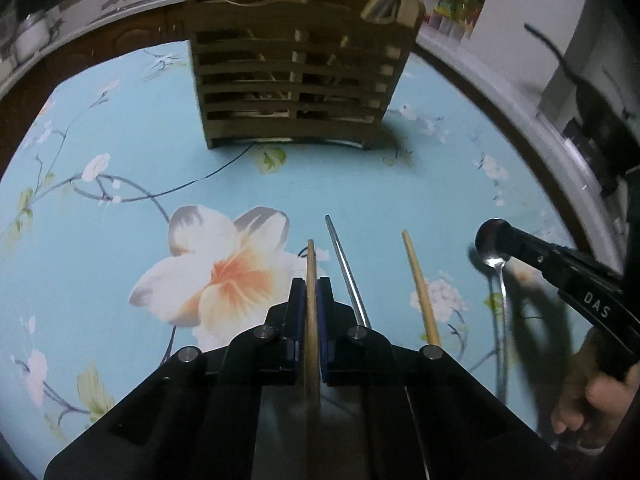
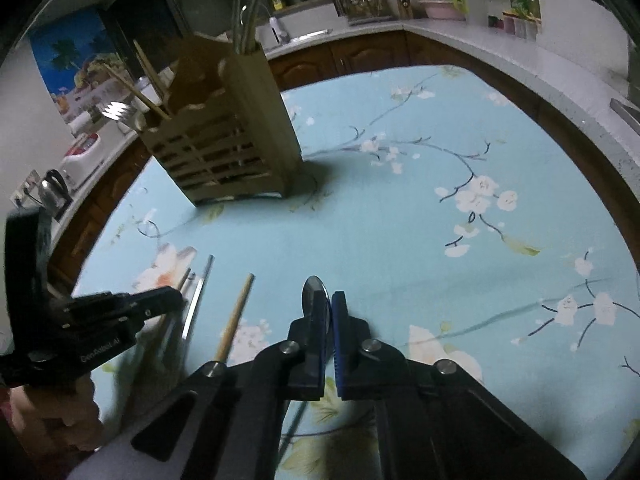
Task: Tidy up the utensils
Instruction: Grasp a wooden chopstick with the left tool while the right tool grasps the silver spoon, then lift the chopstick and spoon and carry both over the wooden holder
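**Dim kitchen light, strong fisheye warp, blur at the near edges**

Both views are dim and slightly grainy, with black vignette corners and straight edges bowed into arcs. The tablecloth (image 1: 280, 184) is evenly lit at centre. The wooden holder (image 2: 224, 136) casts a soft shadow toward 4 o'clock. A bright glint sits on the spoon (image 1: 496, 260) bowl. Motion blur smears the spoon handle at 4 o'clock in the left view and the left gripper (image 2: 176, 300) at 8 o'clock in the right.

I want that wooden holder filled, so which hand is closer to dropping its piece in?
Left, probably: the left gripper with its wooden chopstick points straight at the wooden utensil holder.
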A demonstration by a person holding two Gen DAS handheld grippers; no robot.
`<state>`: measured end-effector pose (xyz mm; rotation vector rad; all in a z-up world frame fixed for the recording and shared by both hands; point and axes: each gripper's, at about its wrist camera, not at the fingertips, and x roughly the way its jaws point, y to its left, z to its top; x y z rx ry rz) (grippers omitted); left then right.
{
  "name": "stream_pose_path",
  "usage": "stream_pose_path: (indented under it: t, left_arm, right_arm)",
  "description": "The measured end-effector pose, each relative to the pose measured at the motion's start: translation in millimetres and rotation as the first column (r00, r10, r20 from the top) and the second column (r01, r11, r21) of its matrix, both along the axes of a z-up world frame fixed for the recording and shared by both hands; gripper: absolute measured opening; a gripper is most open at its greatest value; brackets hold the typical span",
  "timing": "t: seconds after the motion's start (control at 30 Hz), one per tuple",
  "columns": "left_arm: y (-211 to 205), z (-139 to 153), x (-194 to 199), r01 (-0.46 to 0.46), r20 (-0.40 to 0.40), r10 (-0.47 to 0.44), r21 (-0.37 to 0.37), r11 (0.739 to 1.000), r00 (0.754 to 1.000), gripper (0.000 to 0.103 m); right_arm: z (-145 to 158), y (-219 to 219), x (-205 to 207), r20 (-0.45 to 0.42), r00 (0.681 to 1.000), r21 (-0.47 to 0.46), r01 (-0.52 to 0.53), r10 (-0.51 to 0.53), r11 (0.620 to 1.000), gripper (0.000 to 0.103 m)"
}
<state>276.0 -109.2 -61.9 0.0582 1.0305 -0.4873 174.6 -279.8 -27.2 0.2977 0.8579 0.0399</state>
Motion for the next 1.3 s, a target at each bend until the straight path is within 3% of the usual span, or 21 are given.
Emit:
stream_pose_path:
  t: [0.3, 0.47, 0.73, 1.3]
  left_arm:
    - [36, 64, -33, -0.015, 0.088, 0.029, -0.167, 0.986, 0.996, 0.005]
    - [60, 101, -47, -0.022, 0.145, 0.058, -0.240, 0.971, 0.988, 0.005]
    - [83, 132, -64, -0.028, 0.208, 0.089, -0.278, 0.960, 0.974, 0.005]
    - [93, 160, -74, -0.021, 0.279, 0.108, -0.296, 0.955, 0.954, 0.005]
  right_arm:
    - [48, 5, -28, 0.119, 0.993, -0.020, 0.007, -0.004, 1.000, 0.002]
    - [90, 13, -44, 0.227, 0.974, -0.082, 0.025, -0.005, 0.996, 0.002]
    - [124, 20, -57, 0.322, 0.947, -0.149, 0.050, 0.001, 0.988, 0.002]
    - [143, 23, -49, 0.377, 0.926, -0.175, 0.053, 0.017, 0.983, 0.002]
